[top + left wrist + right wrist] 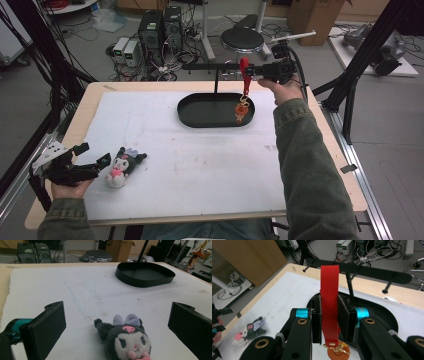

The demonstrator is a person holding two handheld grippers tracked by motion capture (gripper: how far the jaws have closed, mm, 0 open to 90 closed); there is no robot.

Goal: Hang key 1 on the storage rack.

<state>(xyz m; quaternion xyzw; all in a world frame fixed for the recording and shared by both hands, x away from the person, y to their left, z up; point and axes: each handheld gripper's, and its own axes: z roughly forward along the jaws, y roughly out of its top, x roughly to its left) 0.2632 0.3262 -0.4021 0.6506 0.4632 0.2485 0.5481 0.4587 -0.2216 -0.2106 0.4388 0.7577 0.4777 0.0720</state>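
Right claw (329,322) is gripping the red strap (329,302), holding it above the black tray (200,117) with its orange charm (241,113) hanging over the tray. Left claw (117,325) is resting open on the worktop (200,165), its jaws flanking the plush toy (127,338) without touching.

High view: fixed above the near edge of the surface (190,170), facing forward and down, taking in the whole top. Left gripper view: low near the surface's near-left corner, close over the plush toy (127,338), facing the black tray (145,273). Right gripper view: raised over the far edge, sharing tray and toy.
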